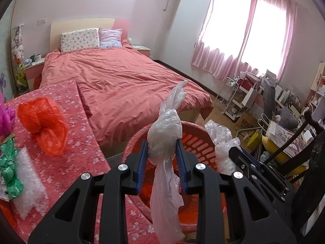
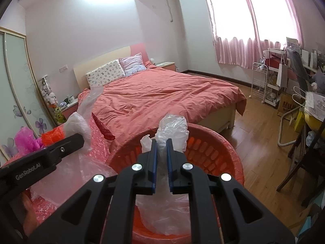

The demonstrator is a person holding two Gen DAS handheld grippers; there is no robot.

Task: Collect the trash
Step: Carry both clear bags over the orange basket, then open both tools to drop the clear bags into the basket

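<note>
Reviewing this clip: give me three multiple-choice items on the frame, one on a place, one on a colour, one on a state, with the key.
1. Where does the crumpled orange-red bag lie?
A. on the flowered cloth
B. in the basket
C. on the floor

2. What colour is the slotted basket?
A. blue
B. red
C. white

3. How is the right hand-held gripper?
A. wide open, empty
B. shut on a clear plastic bag
C. shut on a pillow

Key: 1 A, it sits on the flowered cloth beside the bed; 2 B, its rim and slotted wall are red; 3 B, its pads pinch the clear plastic bag above the basket.
</note>
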